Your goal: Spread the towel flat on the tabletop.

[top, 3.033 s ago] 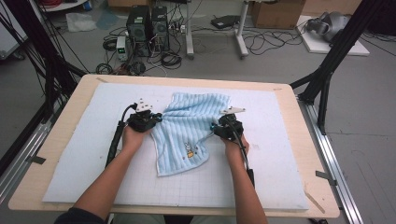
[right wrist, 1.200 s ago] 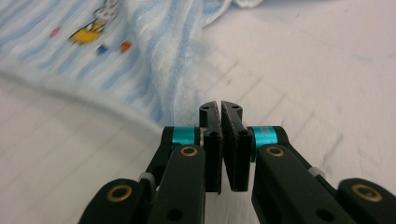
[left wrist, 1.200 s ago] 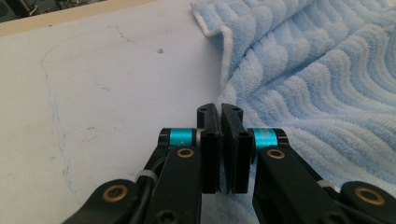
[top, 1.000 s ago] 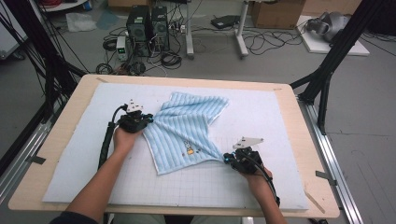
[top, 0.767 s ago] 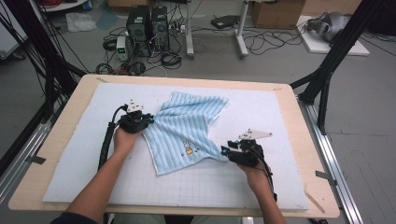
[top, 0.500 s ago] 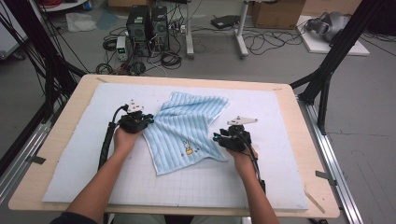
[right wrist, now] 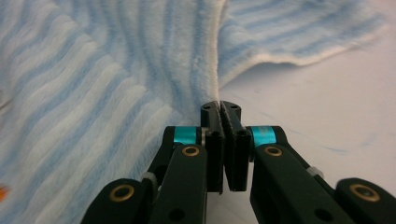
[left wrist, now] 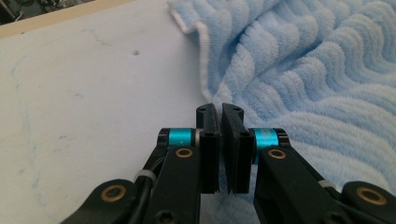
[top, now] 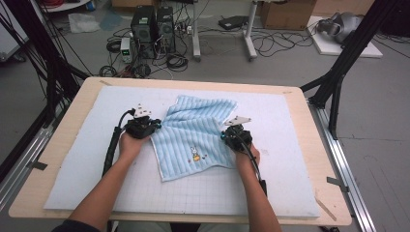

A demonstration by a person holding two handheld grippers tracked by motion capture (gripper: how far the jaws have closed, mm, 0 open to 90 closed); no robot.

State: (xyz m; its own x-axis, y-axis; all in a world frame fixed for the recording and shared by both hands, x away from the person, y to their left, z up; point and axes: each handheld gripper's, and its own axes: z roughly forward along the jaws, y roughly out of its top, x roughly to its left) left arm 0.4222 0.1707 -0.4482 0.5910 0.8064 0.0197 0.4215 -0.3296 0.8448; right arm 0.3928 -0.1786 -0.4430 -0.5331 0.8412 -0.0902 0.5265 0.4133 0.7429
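Observation:
A light-blue striped towel (top: 193, 128) with a small embroidered rabbit (top: 196, 154) lies rumpled on the white foam mat (top: 290, 121). My left gripper (top: 156, 126) rests at the towel's left corner. In the left gripper view its jaws (left wrist: 219, 109) are shut, with the towel's (left wrist: 303, 70) hemmed edge running into their tips. My right gripper (top: 224, 137) is at the towel's right edge. Its jaws (right wrist: 220, 107) have just been closing and now pinch a raised fold of the towel's (right wrist: 93, 70) edge.
The mat covers a wooden table (top: 329, 159), with bare mat in front of and to the right of the towel. Black frame posts (top: 338, 72) stand at both sides. Computers (top: 153, 26) and cables lie on the floor beyond the far edge.
The right hand came from the mat's near right up and leftward to the towel's right edge and shut there. The left hand stayed put at the left corner.

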